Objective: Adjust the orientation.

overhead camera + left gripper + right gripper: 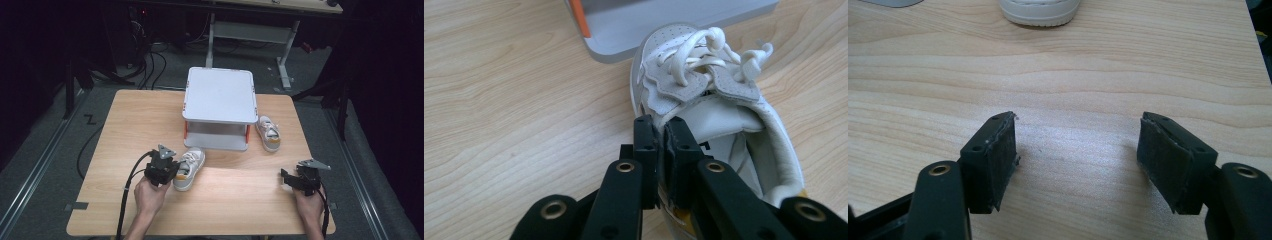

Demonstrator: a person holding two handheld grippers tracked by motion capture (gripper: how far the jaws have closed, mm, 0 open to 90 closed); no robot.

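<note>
A white shoe [190, 167] with white laces lies on the wooden table [125, 125] in front of the white shelf stand [220, 100]. My left gripper [175, 172] is at the shoe's left side. In the left gripper view the shoe [724, 110] has its opening toward me, and the left gripper [663, 127] is shut on its collar wall. A second white shoe [268, 133] with a tan heel lies right of the stand. My right gripper [286, 179] hovers near the table's front right, and in its own view the right gripper [1078, 145] is open over bare wood, with one end of a shoe [1040, 10] ahead.
The stand has a flat white top, a lower grey shelf [664, 20] and orange posts [580, 17]. Beyond the table's far edge are cables on the floor [150, 60] and a desk frame [285, 55]. Open tabletop lies between the two grippers.
</note>
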